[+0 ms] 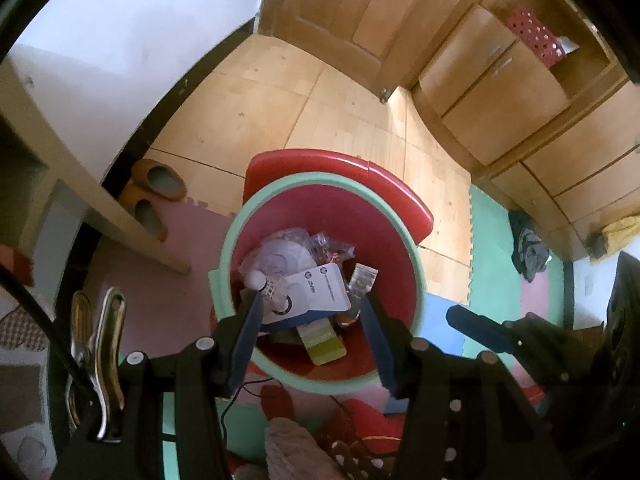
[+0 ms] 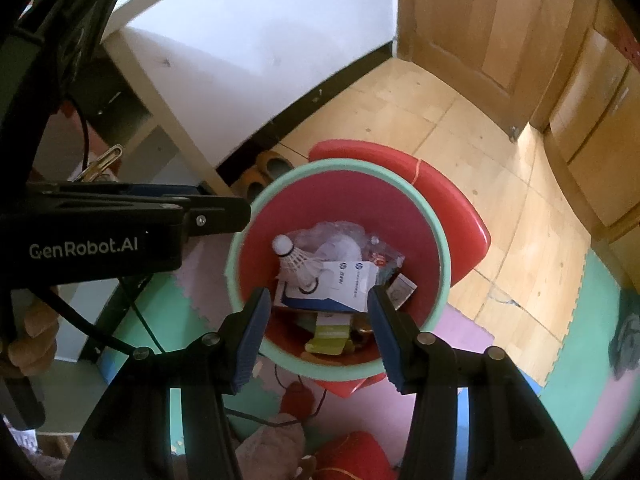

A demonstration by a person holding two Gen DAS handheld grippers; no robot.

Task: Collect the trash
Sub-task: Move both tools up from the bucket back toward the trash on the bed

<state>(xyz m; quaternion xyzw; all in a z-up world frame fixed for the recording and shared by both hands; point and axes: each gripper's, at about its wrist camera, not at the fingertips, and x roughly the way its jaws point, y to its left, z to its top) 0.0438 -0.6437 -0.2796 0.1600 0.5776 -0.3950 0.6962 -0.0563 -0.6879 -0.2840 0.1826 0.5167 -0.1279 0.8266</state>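
- Step in hand, judged from the frames: both tools hang over the waste bin [image 1: 320, 385], a red bucket with a mint-green rim, and the drop into it looks done; the sound course is to lift clear straight up so that no finger catches the rim, then seek the next piece of litter.
- Left gripper [image 1: 314, 304]: jaws released and parted, nothing between the blue pads; it points steeply down into the bin.
- Right gripper [image 2: 318, 306]: likewise released and empty, poised above the same opening, just beside the left tool.
- Task's things: the trash lies inside the bin; largest on top is a white printed carton [image 2: 344, 286], with a shuttlecock [image 2: 294, 258] against its far-left edge, crumpled clear plastic wrap [image 1: 316, 242] behind, and a yellow-green packet [image 1: 325, 342] nearest the cameras.
- Surface: interlocking foam play mats [image 1: 494, 236] in pink, green and blue carry the bin; beyond them runs a pale wood-pattern floor [image 1: 260, 108]; a red stool or lid [image 1: 400, 192] sits behind and partly under the bin.
- Room: a white wall with dark skirting, a wooden door [image 2: 488, 32] and wooden cabinets [image 1: 520, 92] at the far side.
- Small items: orange slippers [image 1: 154, 192] by the skirting; a dark crumpled cloth [image 1: 528, 248] on the green mat.
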